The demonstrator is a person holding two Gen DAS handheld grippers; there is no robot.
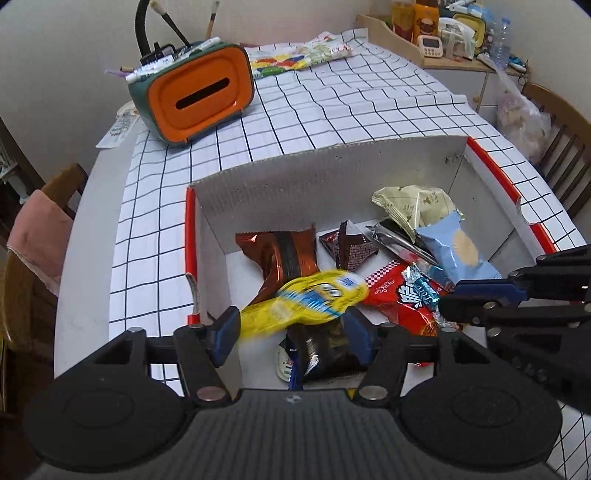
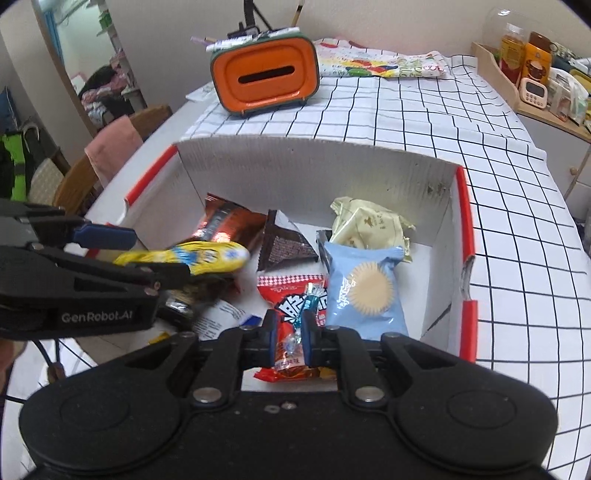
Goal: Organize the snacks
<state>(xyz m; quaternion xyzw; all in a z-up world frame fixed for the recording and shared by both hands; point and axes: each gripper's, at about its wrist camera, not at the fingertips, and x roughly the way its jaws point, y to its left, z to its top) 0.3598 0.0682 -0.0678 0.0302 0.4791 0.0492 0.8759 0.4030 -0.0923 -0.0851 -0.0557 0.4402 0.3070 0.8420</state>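
A white cardboard box with red edges holds several snack packets. My left gripper is open over the box's near left part, and a blurred yellow packet lies loose between its jaws, above a dark packet. My right gripper is shut on a small blue-wrapped candy, held above a red packet. A light blue cake packet, a brown packet and a pale green packet also lie in the box.
An orange and green tissue box with pens stands at the back of the checked tablecloth. A colourful cloth lies behind it. A wooden shelf with bottles is back right. Chairs flank the table.
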